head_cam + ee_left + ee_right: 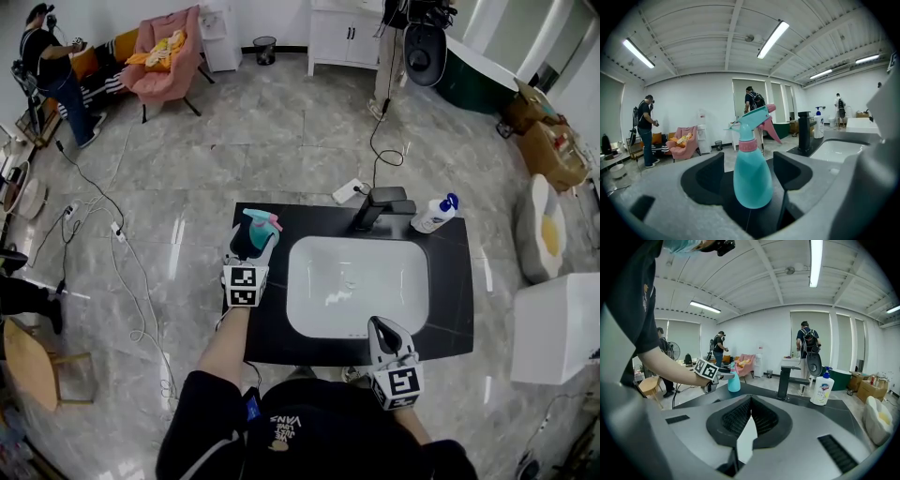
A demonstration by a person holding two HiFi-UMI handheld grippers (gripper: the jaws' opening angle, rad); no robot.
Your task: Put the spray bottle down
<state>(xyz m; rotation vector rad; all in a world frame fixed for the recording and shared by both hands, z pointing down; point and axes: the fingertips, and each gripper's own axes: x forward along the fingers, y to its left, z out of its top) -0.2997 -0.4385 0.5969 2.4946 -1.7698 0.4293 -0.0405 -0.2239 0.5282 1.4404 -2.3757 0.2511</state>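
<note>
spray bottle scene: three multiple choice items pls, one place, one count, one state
1. Where is the teal plastic spray bottle relative to the white rectangular sink?
A) inside it
B) on the black counter, left of it
C) right of it

2. How many bottles stand on the counter?
A) one
B) two
C) four

3. The left gripper is:
A) shut, empty
B) lifting the bottle
C) open around the standing bottle

1 B: it stands by the sink's left rim.
2 B: the spray bottle plus a white pump bottle.
3 C: jaws apart either side.
</note>
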